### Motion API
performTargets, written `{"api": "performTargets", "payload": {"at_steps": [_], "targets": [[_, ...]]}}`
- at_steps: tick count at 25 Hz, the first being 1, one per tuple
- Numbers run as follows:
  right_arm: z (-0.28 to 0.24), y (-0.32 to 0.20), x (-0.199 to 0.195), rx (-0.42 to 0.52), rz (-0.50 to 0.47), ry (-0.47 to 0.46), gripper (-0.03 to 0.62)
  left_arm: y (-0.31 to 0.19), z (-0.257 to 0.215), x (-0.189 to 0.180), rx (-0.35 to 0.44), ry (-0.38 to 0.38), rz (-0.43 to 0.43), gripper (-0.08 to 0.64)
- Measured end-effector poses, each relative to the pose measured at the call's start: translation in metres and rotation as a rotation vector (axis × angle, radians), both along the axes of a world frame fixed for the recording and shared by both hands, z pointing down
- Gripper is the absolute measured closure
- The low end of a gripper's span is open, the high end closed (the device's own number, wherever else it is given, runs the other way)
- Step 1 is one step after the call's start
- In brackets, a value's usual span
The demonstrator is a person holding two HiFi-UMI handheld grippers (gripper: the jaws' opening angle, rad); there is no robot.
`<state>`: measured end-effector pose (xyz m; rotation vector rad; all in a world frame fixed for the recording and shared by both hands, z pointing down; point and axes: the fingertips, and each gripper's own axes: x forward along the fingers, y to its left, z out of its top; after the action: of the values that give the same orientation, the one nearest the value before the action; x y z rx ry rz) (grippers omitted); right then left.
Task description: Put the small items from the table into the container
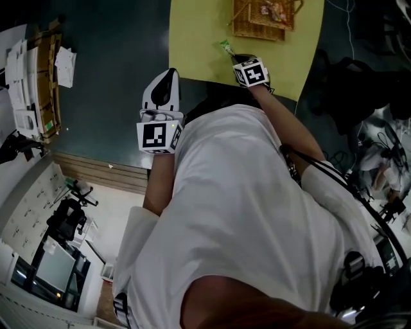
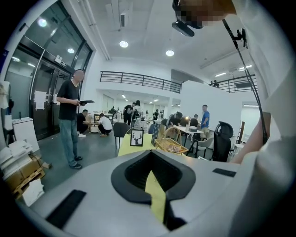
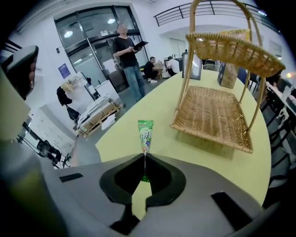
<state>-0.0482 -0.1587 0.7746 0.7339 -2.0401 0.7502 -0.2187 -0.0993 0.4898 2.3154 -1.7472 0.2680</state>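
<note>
A thin green snack packet (image 3: 145, 134) sticks out over the yellow table (image 3: 199, 162), and my right gripper (image 3: 144, 162) is shut on its lower end. From the head view the packet (image 1: 225, 47) lies near the table's front edge, just ahead of the right gripper (image 1: 236, 59). A wicker basket (image 3: 212, 115) with a tall handle stands to the right of the packet; in the head view the basket (image 1: 263, 19) holds several small items. My left gripper (image 1: 166, 77) hangs over the dark floor, off the table (image 1: 199, 45) to the left. Its jaws (image 2: 150, 163) are shut with nothing in them.
A framed deer picture (image 2: 137, 137) stands on the table's far end beside the basket (image 2: 170, 146). A person (image 2: 69, 115) stands on the floor to the left, others sit further back. Stacked boards and papers (image 1: 38, 77) lie at the left. A black chair (image 2: 222, 141) stands at the right.
</note>
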Motion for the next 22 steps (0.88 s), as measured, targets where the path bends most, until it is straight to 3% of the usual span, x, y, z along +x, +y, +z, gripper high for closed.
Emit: {"api": "performTargets", "payload": {"at_steps": [10, 17, 22], "targets": [[-0.124, -0.05, 0.044, 0.189, 0.053, -0.115, 0.572, -0.037, -0.018, 0.062, 0.071, 0.038, 0.121, 0.552], [-0.184, -0.093, 0.077, 0.28, 0.129, -0.183, 0.572, -0.052, -0.028, 0.092, 0.102, 0.041, 0.143, 0.552], [-0.196, -0.137, 0.112, 0.298, 0.231, -0.181, 0.572, -0.059, -0.037, 0.097, 0.119, 0.027, 0.119, 0.552]]}}
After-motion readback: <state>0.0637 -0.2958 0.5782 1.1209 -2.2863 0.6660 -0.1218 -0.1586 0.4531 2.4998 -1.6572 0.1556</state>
